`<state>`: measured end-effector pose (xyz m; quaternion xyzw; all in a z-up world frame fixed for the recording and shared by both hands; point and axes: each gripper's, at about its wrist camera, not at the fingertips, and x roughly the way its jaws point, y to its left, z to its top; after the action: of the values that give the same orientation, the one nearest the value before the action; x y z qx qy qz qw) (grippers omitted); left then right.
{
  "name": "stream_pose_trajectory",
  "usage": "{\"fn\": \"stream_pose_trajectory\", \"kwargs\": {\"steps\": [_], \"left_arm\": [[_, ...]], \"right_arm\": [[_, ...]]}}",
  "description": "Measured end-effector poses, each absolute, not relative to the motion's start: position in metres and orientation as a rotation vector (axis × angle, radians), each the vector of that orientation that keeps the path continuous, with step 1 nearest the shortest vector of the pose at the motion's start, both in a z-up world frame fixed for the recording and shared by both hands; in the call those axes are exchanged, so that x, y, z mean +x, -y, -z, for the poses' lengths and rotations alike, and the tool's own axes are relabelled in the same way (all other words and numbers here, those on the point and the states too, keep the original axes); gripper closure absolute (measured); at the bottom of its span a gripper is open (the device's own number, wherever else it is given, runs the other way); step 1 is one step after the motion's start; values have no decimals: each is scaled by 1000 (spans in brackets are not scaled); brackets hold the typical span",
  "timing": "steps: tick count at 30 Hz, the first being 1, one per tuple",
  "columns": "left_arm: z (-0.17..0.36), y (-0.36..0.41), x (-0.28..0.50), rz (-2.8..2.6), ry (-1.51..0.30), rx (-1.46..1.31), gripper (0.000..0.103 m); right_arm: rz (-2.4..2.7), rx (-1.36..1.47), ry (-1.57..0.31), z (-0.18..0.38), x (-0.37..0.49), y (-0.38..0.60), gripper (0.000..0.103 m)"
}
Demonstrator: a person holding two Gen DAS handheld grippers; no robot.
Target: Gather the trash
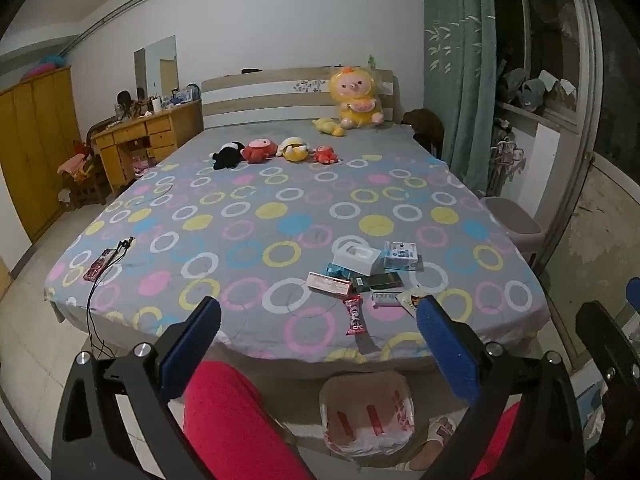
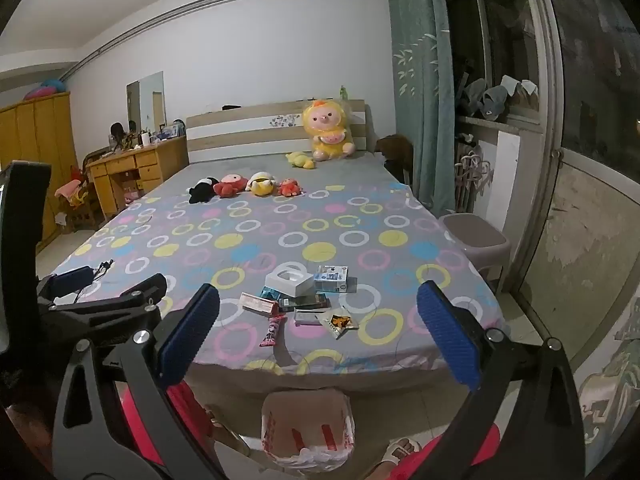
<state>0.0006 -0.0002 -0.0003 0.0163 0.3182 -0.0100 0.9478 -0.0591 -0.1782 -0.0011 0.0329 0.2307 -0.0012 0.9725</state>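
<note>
Trash is lying in a loose cluster on the near right part of the bed (image 1: 248, 216): a white box (image 1: 356, 258), a blue-and-white carton (image 1: 401, 255) just beside it, a teal wrapper (image 1: 338, 270), a pink flat box (image 1: 329, 282), a dark flat box (image 1: 378, 281), a small white pack (image 1: 387, 298), a yellow-black packet (image 2: 340, 322) and a red candy wrapper (image 1: 354, 315) nearest the bed edge. Bin with a white liner bag (image 1: 366, 416) is sitting on the floor below the bed edge, directly under the cluster. Left tongs (image 1: 318, 344) are hovering spread wide, pinching nothing, well short of the trash. Right tongs (image 2: 318, 340) are also hanging spread wide and empty, above the bed edge. Person's red-trousered legs (image 1: 236, 420) are showing on either side of the bin. Plush toys (image 1: 276, 151) are lying in a row farther up the bed, a big yellow doll (image 1: 356, 98) leaning on the headboard. Phone with a cable (image 1: 103, 264) is lying at the bed's left edge.
</note>
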Motion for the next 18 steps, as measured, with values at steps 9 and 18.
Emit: {"fn": "stream_pose_trajectory", "kwargs": {"steps": [9, 18], "left_arm": [[-8, 7, -6, 34, -616, 65, 7], [-7, 4, -7, 43, -614, 55, 7]], "right_arm": [[-5, 57, -472, 1, -59, 176, 6], [2, 69, -466, 3, -60, 178, 6]]}}
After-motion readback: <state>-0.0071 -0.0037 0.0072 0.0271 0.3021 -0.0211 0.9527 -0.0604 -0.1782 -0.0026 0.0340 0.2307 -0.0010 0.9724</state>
